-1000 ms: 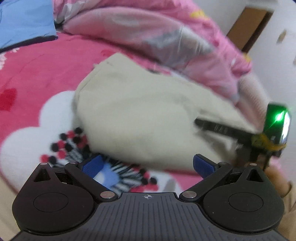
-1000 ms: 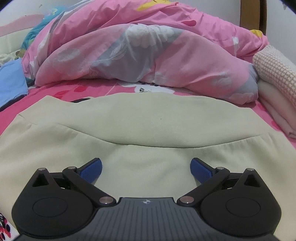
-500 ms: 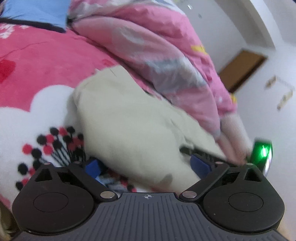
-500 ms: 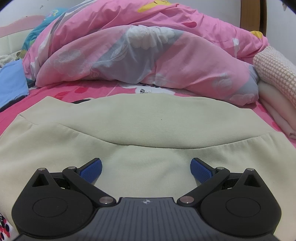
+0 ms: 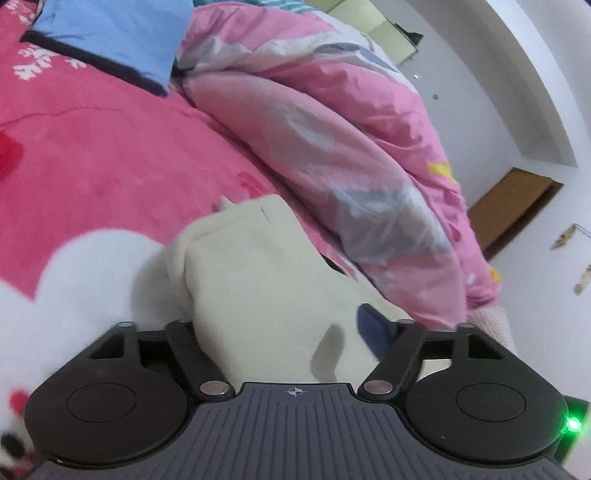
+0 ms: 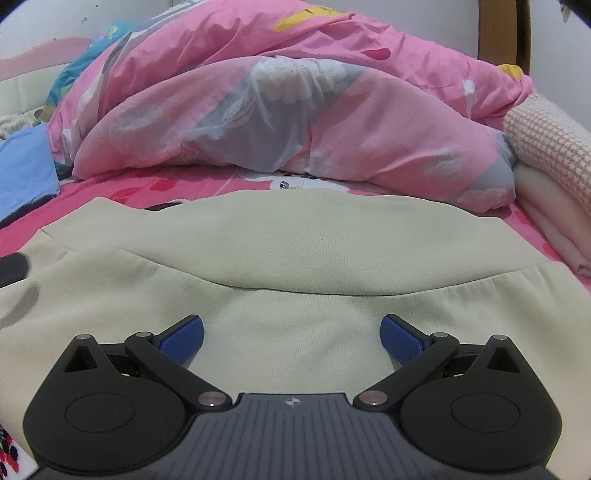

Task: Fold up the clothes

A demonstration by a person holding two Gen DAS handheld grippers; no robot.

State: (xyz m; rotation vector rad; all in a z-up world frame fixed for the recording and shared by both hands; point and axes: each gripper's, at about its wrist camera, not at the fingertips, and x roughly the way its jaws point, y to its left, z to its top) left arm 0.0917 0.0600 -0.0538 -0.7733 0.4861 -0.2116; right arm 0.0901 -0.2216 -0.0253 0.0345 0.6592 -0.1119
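Note:
A cream garment (image 6: 295, 243) lies spread flat on the pink bed, one fold line running across it. In the left wrist view its folded edge (image 5: 258, 280) reaches in between the jaws of my left gripper (image 5: 277, 321). Those jaws are closing. The cloth covers the left pad, while the right blue pad (image 5: 373, 325) shows above it, so the pads do not visibly pinch. My right gripper (image 6: 291, 332) hovers open just over the garment's near part, with nothing between its fingers. A dark finger of the left gripper (image 6: 11, 269) shows at the garment's left edge.
A bunched pink duvet (image 6: 295, 110) lies behind the garment. A blue cloth (image 5: 110, 33) sits at the far left. A knitted blanket (image 6: 550, 140) on folded cream fabric (image 6: 546, 214) lies to the right. The pink printed sheet (image 5: 92, 166) surrounds the garment.
My left gripper rolled and moved in onto the garment's edge, its jaws narrowing, and the cloth now lies between them. The right gripper has not moved.

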